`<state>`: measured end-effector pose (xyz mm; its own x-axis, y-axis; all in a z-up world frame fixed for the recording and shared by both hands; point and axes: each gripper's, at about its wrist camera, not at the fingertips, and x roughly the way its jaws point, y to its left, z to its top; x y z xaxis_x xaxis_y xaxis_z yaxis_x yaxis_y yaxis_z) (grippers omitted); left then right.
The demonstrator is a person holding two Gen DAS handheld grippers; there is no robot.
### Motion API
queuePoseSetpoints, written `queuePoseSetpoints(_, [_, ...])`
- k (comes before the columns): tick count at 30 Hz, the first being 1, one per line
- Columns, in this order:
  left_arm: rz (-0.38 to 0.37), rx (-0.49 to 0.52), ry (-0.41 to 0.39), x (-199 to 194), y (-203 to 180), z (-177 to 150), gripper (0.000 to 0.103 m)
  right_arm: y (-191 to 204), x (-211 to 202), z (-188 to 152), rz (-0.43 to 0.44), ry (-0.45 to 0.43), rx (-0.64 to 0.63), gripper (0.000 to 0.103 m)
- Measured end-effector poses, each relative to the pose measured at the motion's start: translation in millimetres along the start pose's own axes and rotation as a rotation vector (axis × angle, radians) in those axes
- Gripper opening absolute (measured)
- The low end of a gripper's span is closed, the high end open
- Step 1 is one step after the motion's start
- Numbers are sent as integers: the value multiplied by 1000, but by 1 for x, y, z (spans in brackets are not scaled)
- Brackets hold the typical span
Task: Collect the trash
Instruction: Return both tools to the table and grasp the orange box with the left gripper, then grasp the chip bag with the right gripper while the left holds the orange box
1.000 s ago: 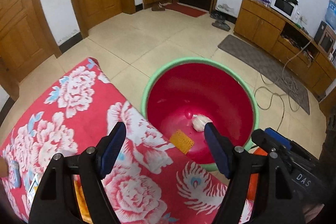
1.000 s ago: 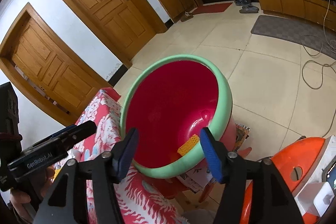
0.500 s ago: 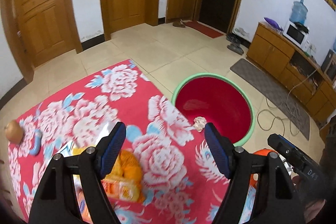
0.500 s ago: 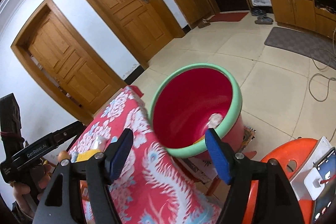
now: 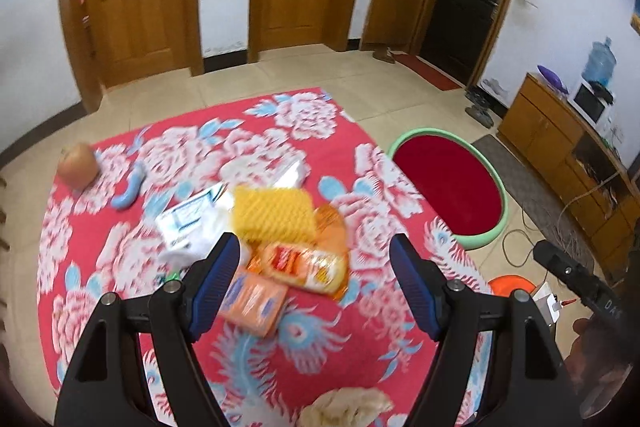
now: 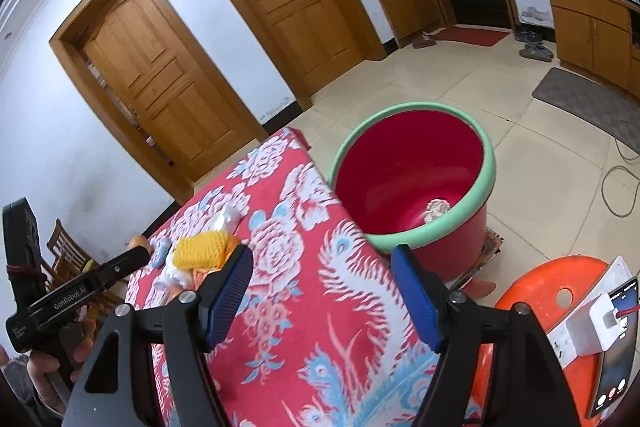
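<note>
My left gripper (image 5: 314, 273) hangs above the desk (image 5: 360, 155), its fingers (image 5: 214, 277) wide apart with nothing between them. Below it lies a loose heap of trash on the red flowered cloth: a yellow sponge (image 5: 276, 213) on top, an orange wrapper (image 5: 302, 263) just beside it toward me, a smaller orange packet (image 5: 254, 301) touching that, and a white leaflet (image 5: 190, 217) to the left of the sponge. Farther left, near the desk's edge, sit an onion (image 5: 78, 165) and a blue curved piece (image 5: 128, 189), well apart from the heap. A crumpled tissue (image 5: 346, 407) shows at the bottom of this view between the gripper's arms — the view here is somewhat blurred.

My right gripper (image 6: 322, 293) is also spread open and empty, held over the desk corner nearest the bin (image 6: 476, 195). The bin — red with a green rim — stands on the floor just beside the desk. Inside it, low against the far-right wall, I can see one wad (image 6: 438, 209) of crumpled paper already collected. From this side the sponge shows near the left finger, with white scraps around it.

An orange stool (image 6: 548, 279) stands to the right of the bin, carrying a phone (image 6: 614, 343) on a white stand.
</note>
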<state>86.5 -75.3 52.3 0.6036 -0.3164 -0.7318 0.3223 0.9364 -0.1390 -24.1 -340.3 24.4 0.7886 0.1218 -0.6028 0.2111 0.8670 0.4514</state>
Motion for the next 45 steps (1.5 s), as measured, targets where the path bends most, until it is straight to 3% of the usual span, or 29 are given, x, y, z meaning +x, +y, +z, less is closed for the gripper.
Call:
queuePoseSetpoints(12, [78, -81, 45, 24, 40, -35, 77, 23, 10, -18, 9, 60, -62, 75])
queuePoseSetpoints(26, [71, -96, 111, 66, 50, -50, 77, 30, 30, -27, -14, 124, -84, 75])
queuePoseSetpoints(28, [54, -106, 111, 69, 52, -51, 70, 31, 34, -28, -11, 133, -88, 75])
queuePoseSetpoints(29, [45, -110, 110, 69, 53, -51, 61, 31, 36, -29, -11, 138, -91, 75])
queuePoseSetpoints(30, [34, -116, 111, 69, 53, -52, 59, 32, 39, -30, -9, 144, -92, 75])
queuePoseSetpoints(41, [94, -233, 46, 38, 85, -55, 57, 57, 77, -39, 27, 237, -151, 75])
queuePoseSetpoints(45, [150, -251, 34, 33, 100, -55, 57, 71, 96, -42, 53, 259, -187, 75])
